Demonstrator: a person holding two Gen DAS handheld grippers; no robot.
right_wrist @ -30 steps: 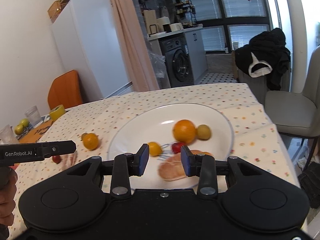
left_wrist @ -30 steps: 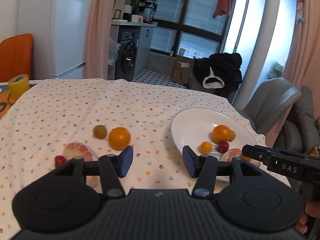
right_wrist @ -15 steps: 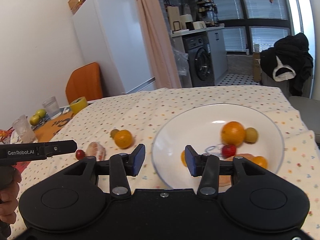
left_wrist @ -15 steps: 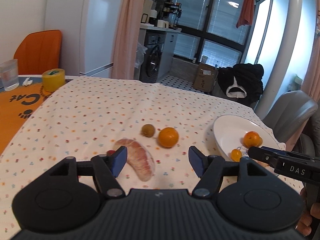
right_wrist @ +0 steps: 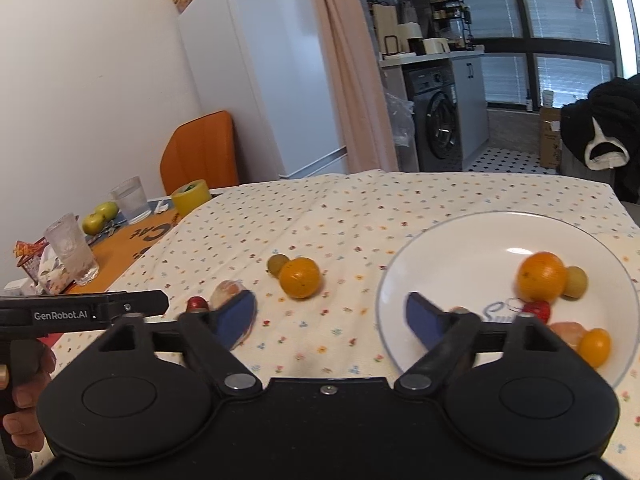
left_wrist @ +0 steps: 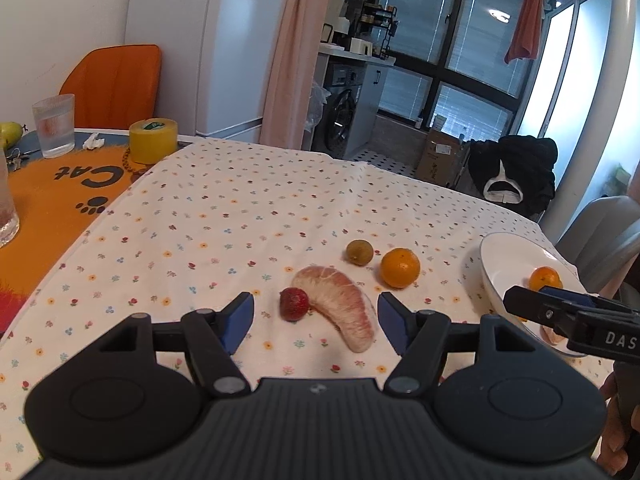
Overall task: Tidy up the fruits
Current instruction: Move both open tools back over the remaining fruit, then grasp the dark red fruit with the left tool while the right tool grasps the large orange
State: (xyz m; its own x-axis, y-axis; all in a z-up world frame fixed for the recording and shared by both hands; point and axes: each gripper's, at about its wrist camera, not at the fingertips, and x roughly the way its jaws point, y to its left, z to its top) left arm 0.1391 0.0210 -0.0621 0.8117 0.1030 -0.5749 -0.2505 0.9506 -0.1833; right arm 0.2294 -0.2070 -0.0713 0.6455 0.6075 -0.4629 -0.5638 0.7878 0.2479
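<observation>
From the left wrist, the left gripper (left_wrist: 316,318) hangs spread and empty just short of the pomelo segment (left_wrist: 340,307), probably lining up a grasp; the segment's long axis curves from upper left to lower right, the strawberry (left_wrist: 294,304) touching its left, the orange (left_wrist: 400,268) beyond it. From the right wrist, the right gripper (right_wrist: 332,318) is also spread and empty, straddling the rim of the plate (right_wrist: 460,248) right of the segment, likely just unloaded.

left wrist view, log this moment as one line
left gripper open over pomelo segment | right gripper open, empty | strawberry, orange off plate
</observation>
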